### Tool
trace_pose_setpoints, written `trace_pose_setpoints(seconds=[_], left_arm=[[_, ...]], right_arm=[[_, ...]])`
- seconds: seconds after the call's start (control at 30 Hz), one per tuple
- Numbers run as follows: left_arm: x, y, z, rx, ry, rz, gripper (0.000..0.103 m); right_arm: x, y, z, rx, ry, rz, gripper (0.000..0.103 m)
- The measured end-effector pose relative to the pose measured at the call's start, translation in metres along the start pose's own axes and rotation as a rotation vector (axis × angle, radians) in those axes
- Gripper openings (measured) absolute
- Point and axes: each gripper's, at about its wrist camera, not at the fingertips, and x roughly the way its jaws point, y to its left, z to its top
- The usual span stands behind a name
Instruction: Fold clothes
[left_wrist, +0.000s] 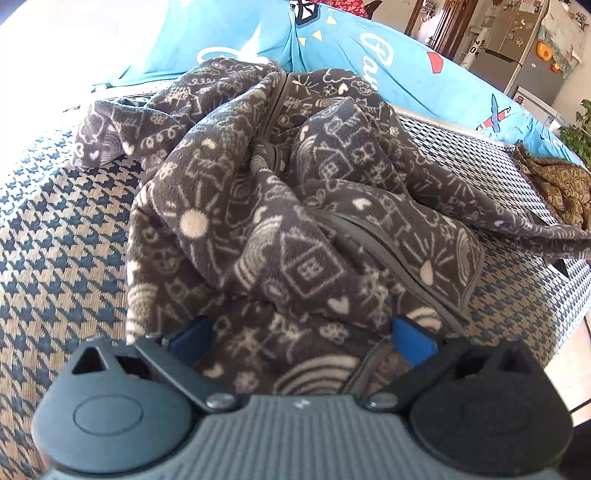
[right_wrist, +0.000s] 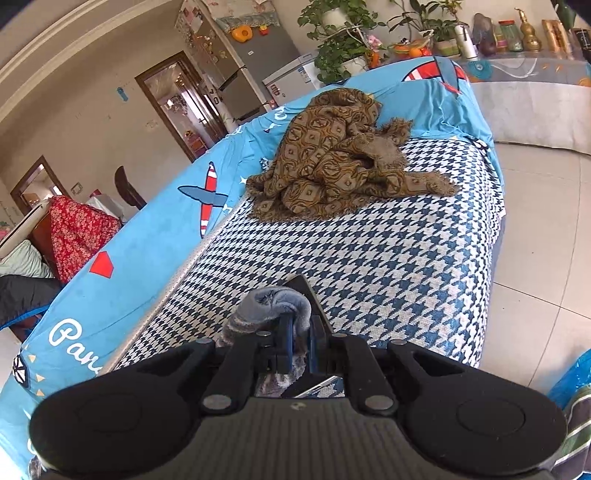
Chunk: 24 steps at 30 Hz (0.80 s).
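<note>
A: Where was the grey fleece garment (left_wrist: 280, 206) recorded?

B: It was noted lying crumpled in a heap on the houndstooth sofa seat (left_wrist: 55, 236), its doodle print of houses, suns and hearts facing up and a trimmed edge running across the near folds. A blue printed cover (left_wrist: 369, 55) was seen draped over the sofa back behind it.

A: And the left hand-held gripper (left_wrist: 301, 338)?

B: Its jaws were recorded spread wide, released, with the near part of the fleece lying between the blue pads (left_wrist: 412, 338); no pinch on the cloth could be seen.

A: The right hand-held gripper (right_wrist: 298, 341)?

B: It was logged clenched on a bunched grey edge of the fleece (right_wrist: 275, 302), gathered just ahead of the nearly closed fingers.

A: Anything else on the seat?

B: A brown patterned shawl (right_wrist: 332, 155) with fringed edges was observed heaped at the far end, well apart from the fleece. A refrigerator (right_wrist: 255, 55) and potted plants (right_wrist: 340, 40) were noted beyond the sofa.
</note>
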Motion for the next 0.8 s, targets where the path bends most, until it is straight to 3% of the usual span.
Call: trace_pose_setpoints(seconds=[0.23, 0.47, 0.53, 0.63, 0.67, 0.8], left_arm=[[-0.004, -0.008, -0.015, 0.054, -0.009, 0.040, 0.103], [-0.005, -0.007, -0.018, 0.047, -0.016, 0.041, 0.103], [-0.005, -0.009, -0.019, 0.057, -0.017, 0.047, 0.103], [-0.005, -0.011, -0.020, 0.067, -0.019, 0.054, 0.103], [-0.005, -0.011, -0.021, 0.069, -0.019, 0.055, 0.103], [-0.004, -0.011, -0.021, 0.071, -0.019, 0.057, 0.103]], right_arm=[[0.002, 0.013, -0.007, -0.068, 0.081, 0.229, 0.010], [-0.013, 0.020, -0.008, -0.024, 0.082, 0.650, 0.010], [-0.013, 0.025, -0.011, -0.054, 0.100, 0.643, 0.014], [-0.009, 0.032, -0.015, -0.129, 0.121, 0.512, 0.016], [-0.009, 0.030, -0.015, -0.132, 0.114, 0.471, 0.021], [-0.011, 0.017, -0.012, -0.119, 0.071, 0.313, 0.028]])
